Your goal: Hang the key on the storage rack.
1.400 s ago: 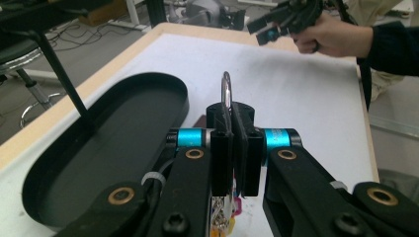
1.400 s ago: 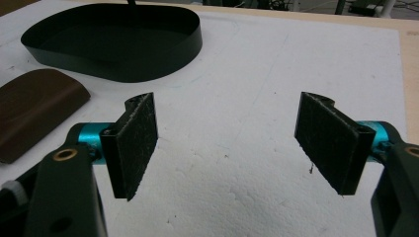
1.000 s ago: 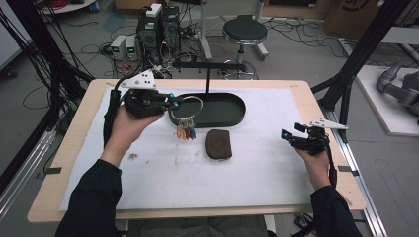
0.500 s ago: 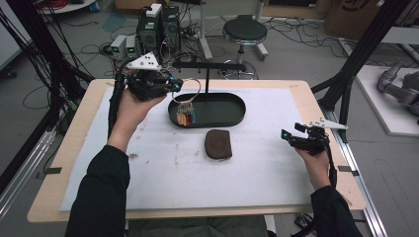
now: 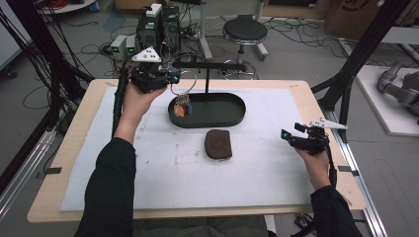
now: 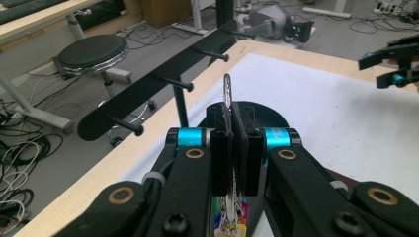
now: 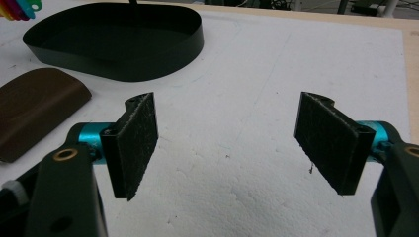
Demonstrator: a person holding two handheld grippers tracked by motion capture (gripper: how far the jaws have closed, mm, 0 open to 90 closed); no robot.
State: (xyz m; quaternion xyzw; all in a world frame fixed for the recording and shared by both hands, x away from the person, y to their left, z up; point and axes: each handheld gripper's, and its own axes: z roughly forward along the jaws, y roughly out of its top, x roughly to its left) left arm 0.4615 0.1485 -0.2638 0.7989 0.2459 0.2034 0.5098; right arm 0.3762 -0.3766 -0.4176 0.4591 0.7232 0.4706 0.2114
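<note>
My left gripper (image 5: 170,78) is shut on a metal key ring (image 5: 184,84), from which keys and coloured tags (image 5: 183,108) hang over the left end of the black oval tray (image 5: 232,120). In the left gripper view the ring (image 6: 227,89) sticks up between the closed pads, close to the black peg rack (image 6: 163,86). The rack's bar (image 5: 207,65) stands on a post rising from the tray. My right gripper (image 5: 288,136) hovers low at the right side of the table, open with nothing between its pads (image 7: 136,138).
A brown pouch (image 5: 218,143) lies on the white mat just in front of the tray. The rack has several pegs (image 6: 129,127) pointing toward the table. A stool (image 5: 243,30), cables and equipment stand on the floor beyond the far edge.
The left gripper has carried the key ring away from the person and up toward the rack, over the tray's left end. The right gripper has stayed in place.
</note>
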